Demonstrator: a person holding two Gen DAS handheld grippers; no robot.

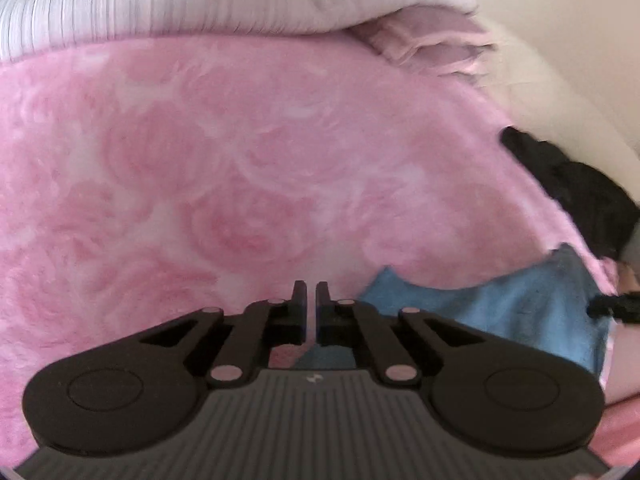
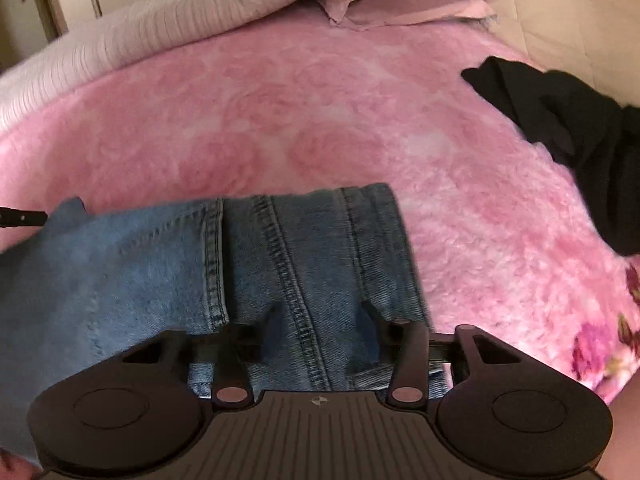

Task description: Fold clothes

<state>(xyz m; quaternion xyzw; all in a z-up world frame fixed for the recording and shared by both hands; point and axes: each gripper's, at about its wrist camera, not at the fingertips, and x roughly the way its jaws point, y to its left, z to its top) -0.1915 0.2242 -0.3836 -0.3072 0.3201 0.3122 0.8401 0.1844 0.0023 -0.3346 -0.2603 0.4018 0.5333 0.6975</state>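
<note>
jeans (image 2: 280, 264) folded, lay on pink bed blanket (image 2: 320, 120) | my left hand-held gripper (image 1: 311, 300) was together, empty | right hand-held gripper (image 2: 320, 312) apart over denim | black garment (image 2: 580, 132) looked unfolded, left to do

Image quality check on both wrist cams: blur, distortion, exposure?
Left wrist: motion blur smears the pink blanket and striped quilt; fisheye bends the bed edge. Right wrist: jeans stitching is fairly sharp, the black garment is crushed dark with no detail; corners vignette in both.
</note>
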